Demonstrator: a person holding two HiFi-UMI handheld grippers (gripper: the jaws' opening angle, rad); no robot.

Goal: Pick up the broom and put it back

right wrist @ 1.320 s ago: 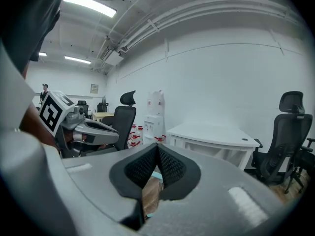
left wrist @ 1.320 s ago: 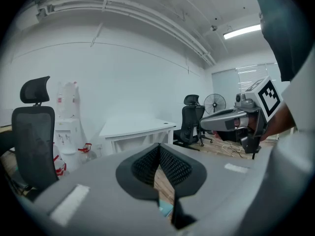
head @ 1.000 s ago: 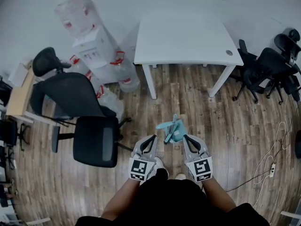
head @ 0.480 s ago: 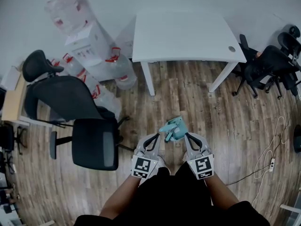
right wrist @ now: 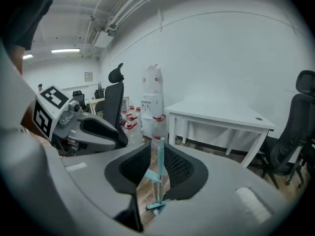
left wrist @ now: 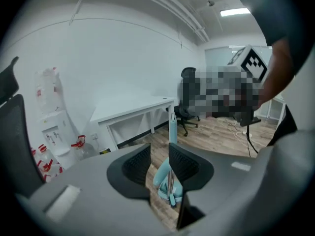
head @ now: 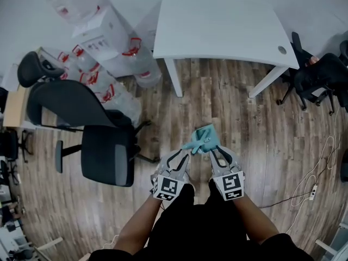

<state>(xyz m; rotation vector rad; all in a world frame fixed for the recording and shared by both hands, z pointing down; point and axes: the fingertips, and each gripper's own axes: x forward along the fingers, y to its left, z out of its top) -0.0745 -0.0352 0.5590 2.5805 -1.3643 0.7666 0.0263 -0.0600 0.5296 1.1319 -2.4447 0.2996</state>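
The teal broom [head: 202,140] stands upright on the wood floor [head: 250,118], just ahead of both grippers. The left gripper [head: 184,155] and right gripper [head: 215,153] have just been opening. Both are released and empty, with the handle framed in each gap, probably ready for clamping.

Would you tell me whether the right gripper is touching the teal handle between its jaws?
Cannot tell. In the right gripper view the right gripper, jaws just opened, straddles the teal handle: gap at one pad, none at the other.
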